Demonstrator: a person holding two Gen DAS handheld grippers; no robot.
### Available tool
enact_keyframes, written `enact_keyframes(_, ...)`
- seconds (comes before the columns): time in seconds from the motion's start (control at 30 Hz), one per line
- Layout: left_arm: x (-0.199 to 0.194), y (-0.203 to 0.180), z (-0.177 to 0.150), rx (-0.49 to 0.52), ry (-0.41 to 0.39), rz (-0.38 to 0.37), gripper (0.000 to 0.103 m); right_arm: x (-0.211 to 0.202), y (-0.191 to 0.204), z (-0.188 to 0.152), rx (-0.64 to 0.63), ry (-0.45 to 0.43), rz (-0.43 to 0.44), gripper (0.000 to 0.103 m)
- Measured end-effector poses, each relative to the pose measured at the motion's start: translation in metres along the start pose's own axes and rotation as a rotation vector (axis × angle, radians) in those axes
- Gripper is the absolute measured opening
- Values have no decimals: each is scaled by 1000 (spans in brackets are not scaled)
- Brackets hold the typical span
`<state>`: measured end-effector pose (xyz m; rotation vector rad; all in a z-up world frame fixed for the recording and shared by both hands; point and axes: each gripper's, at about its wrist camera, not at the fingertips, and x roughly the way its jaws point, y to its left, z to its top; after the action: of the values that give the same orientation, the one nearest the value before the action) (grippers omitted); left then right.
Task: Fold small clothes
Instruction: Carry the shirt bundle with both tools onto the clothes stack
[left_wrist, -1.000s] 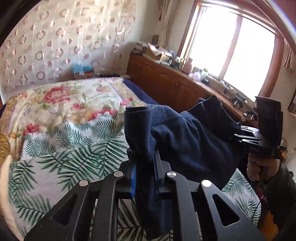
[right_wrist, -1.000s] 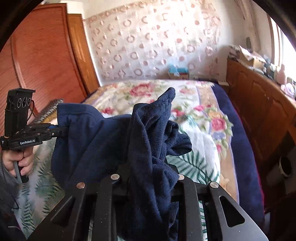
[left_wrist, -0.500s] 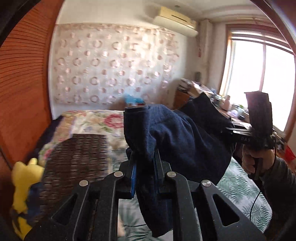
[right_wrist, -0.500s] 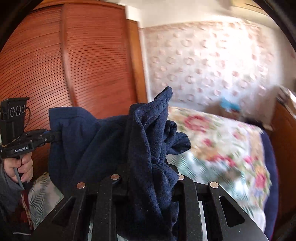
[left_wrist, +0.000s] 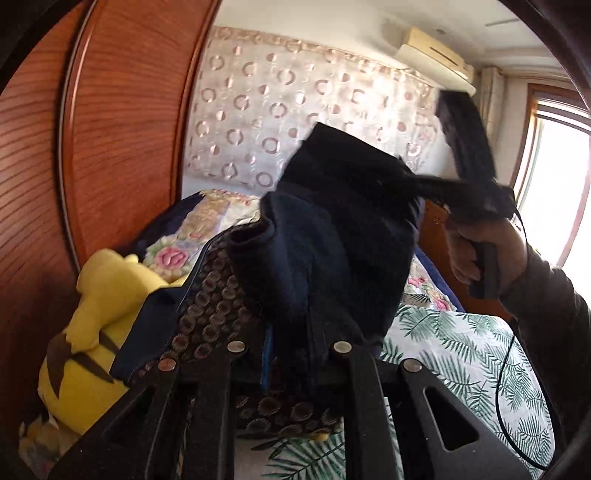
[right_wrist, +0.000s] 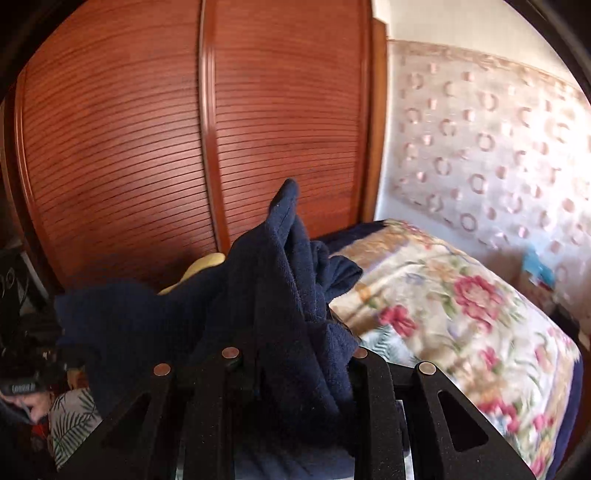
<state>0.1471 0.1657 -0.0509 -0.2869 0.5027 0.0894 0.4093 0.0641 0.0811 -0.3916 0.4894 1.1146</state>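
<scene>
A dark navy garment (left_wrist: 332, 236) hangs in the air between both grippers, above the bed. My left gripper (left_wrist: 288, 332) is shut on one bunched end of it. My right gripper (right_wrist: 291, 343) is shut on the other end (right_wrist: 280, 280), which sticks up in a peak. In the left wrist view the right gripper (left_wrist: 424, 184) is at the upper right with the hand around its handle. In the right wrist view the left gripper (right_wrist: 55, 350) is at the far left, dark and partly cut off.
A yellow plush toy (left_wrist: 96, 314) and a dark patterned cushion (left_wrist: 221, 317) lie at the bed's left side, against a red-brown slatted wardrobe (right_wrist: 147, 147). The bed has a palm-leaf sheet (left_wrist: 461, 350) and a floral quilt (right_wrist: 461, 314). A window (left_wrist: 554, 184) is at the right.
Both grippers have swung to the left with the garment held between them. The views now face the wardrobe and plush toy instead of the window side. Both grips are unchanged.
</scene>
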Motion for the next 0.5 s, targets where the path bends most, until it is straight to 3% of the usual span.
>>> enact_keyframes(0.27, 1, 32, -23, -100, 19, 41, 15, 70, -24, 8, 58, 36, 26, 26)
enact_keyframes(0.3, 4, 35, -25, -112, 30, 43, 15, 74, -28, 10, 80, 37, 18, 33)
enact_keyframes(0.37, 9, 38, -30, -118, 48, 51, 15, 84, -24, 16, 107, 41, -32, 43)
enact_keyframes(0.5, 13, 38, -33, -115, 64, 69, 15, 58, -15, 10, 85, -12, -204, 46)
